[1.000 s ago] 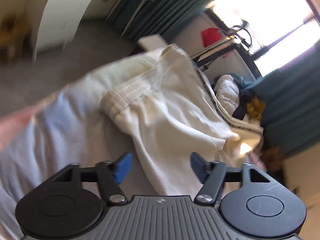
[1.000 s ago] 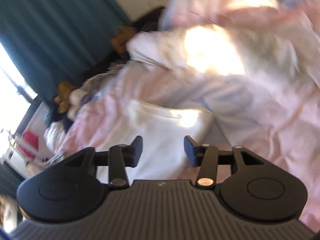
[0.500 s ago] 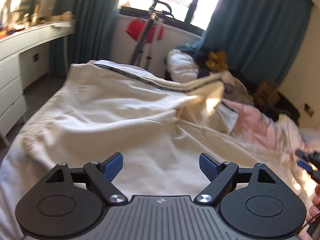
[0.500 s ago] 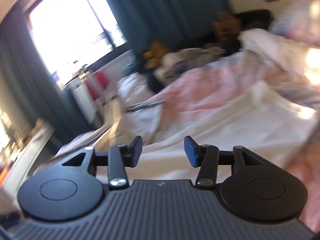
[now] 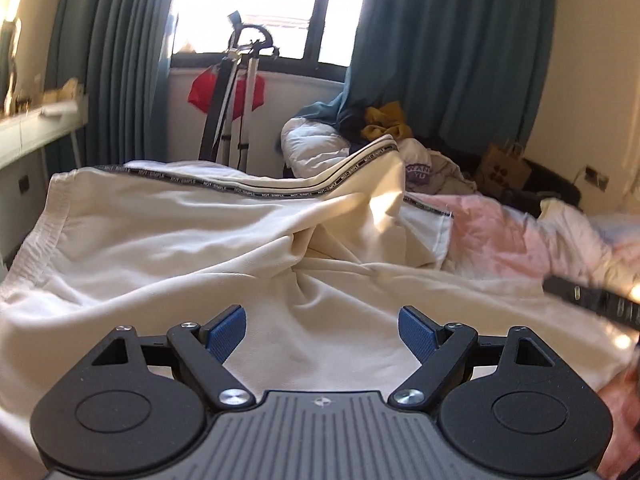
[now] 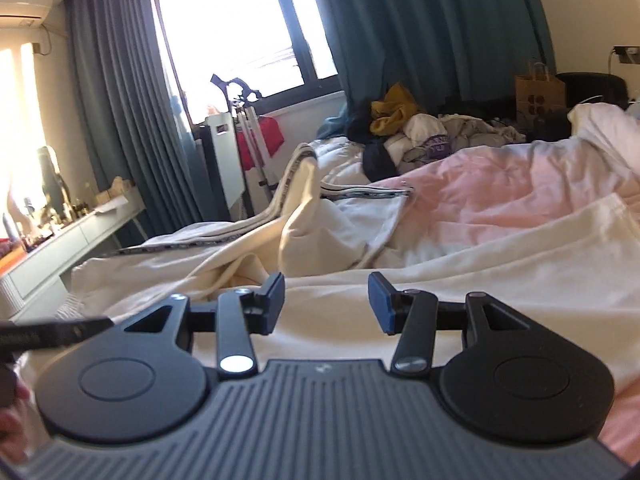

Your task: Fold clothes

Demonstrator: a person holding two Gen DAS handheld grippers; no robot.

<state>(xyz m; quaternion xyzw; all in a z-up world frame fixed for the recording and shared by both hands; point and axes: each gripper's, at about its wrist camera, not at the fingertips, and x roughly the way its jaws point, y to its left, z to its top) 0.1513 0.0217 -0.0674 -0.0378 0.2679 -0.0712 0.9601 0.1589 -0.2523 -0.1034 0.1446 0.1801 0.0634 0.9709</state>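
1. Here, the left gripper [image 5: 321, 331] hovers low over a cream garment [image 5: 168, 248] spread on the bed [image 5: 508, 236], its blue-padded fingers [image 5: 228, 330] wide apart with nothing between them.
2. The right gripper [image 6: 323, 303] also hangs just above the same cream garment [image 6: 480, 280], fingers apart and empty.
3. The garment covers the near part of the bed, reaching its left edge, where a ribbed hem [image 5: 36, 248] shows.
4. A dark printed stripe [image 5: 224, 184] runs along the garment's far edge, and one part [image 5: 384, 176] of the cloth stands up in a peak near the middle of the bed.
5. A pink quilt [image 6: 512, 188] lies on the right side of the bed, beside the garment and partly under it.
6. A heap of clothes [image 6: 404, 128], with a mustard piece on top, sits at the far end of the bed below the teal curtains [image 6: 432, 24].
7. A folded metal stand [image 5: 232, 92] with a red cloth [image 5: 200, 90] on it stands under the window [image 5: 260, 4].
8. The right gripper's edge [image 5: 592, 298] shows at the right side of the left wrist view.
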